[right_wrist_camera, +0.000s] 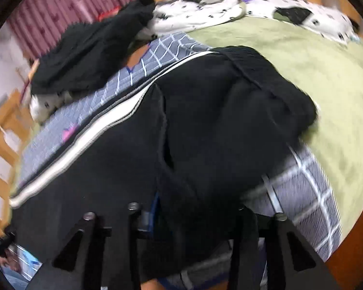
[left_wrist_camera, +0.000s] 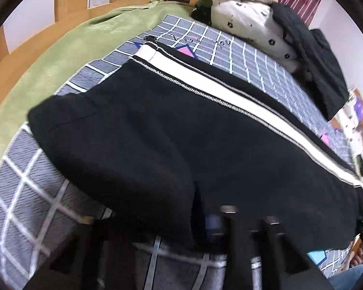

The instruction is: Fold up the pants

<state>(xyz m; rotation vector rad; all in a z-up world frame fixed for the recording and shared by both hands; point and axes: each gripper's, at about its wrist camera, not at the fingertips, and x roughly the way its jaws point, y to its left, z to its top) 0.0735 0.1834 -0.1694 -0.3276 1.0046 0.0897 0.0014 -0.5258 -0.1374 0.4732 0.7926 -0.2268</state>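
Pants (left_wrist_camera: 181,133) fill mid-frame on the checked quilt (left_wrist_camera: 24,188); my left gripper (left_wrist_camera: 205,222) and right gripper (right_wrist_camera: 184,212) both pinch the near hem (blurry). I'd lift evenly, keeping edges aligned.

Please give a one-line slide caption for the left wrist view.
Left gripper at near edge of black pants with white stripe, on checked bedsheet.

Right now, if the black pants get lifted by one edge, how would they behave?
The pants would probably droop: soft folds bunch at the waistband. Likely fairly heavy, since the fabric looks thick. They may drag on the quilt rather than slide.
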